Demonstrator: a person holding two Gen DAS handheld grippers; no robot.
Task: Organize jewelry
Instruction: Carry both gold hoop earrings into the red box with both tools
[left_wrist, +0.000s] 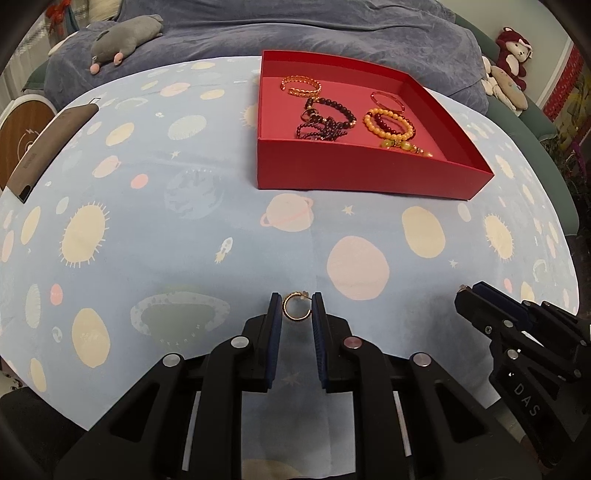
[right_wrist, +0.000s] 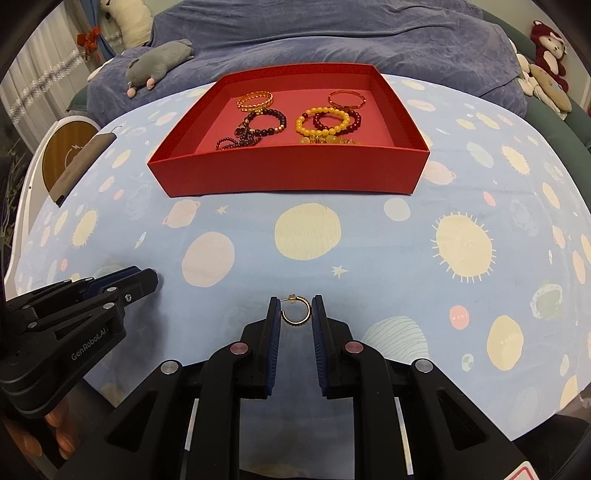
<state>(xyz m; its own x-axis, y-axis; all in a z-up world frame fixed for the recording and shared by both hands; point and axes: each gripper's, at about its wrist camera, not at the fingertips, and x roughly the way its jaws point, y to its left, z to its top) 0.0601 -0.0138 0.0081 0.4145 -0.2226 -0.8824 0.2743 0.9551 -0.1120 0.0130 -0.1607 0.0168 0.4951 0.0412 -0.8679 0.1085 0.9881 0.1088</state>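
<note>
The left claw (left_wrist: 296, 308) is pinched on a gold earring (left_wrist: 295, 307) low in the frame; the right claw (right_wrist: 295, 309) is likewise pinched on another earring (right_wrist: 294, 312). The red box (left_wrist: 354, 173) of bracelets is seen ahead, toward the upper right, nearer the right claw.

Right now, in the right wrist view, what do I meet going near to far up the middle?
right gripper shut on gold hoop earring → pale yellow planet print → red tray near wall → yellow bead bracelet → blue-grey blanket
</note>
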